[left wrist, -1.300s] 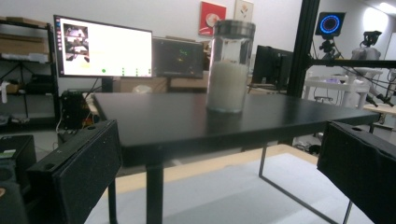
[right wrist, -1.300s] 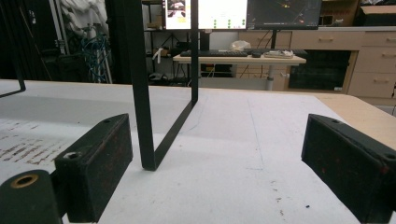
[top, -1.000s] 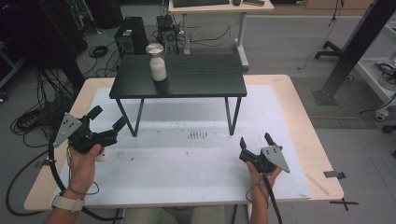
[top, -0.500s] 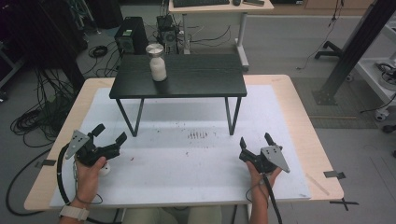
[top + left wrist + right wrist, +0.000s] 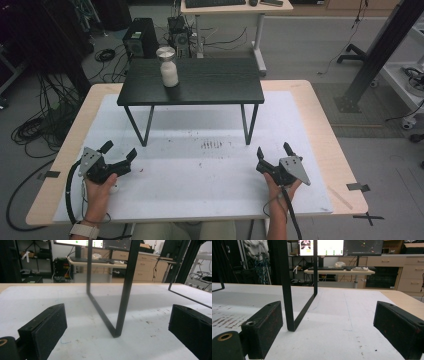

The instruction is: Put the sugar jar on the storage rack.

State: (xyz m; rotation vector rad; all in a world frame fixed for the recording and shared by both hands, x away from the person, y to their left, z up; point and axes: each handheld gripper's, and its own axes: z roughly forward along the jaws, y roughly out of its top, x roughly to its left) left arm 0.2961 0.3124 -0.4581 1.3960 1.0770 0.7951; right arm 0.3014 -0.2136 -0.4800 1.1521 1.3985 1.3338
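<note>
Since a second ago we see the left gripper drawn back toward the near edge of the tabletop and lower at the left, while the right gripper keeps its place at the near right. Both sit over the white sheet that covers the wooden tabletop, well apart from each other, each held in a hand coming in from the bottom. Both have their jaws spread wide with nothing between them; in the left gripper view and the right gripper view we see bare sheet between the black pads.

Farther out, a small black stand rests on the sheet on thin metal legs, its near legs ahead of both grippers. Faint dark smudges mark the sheet between those legs. On the stand's top, toward its left end, a white bottle with a grey cap stands upright. Beyond the tabletop lie cables, a computer case and another desk.
</note>
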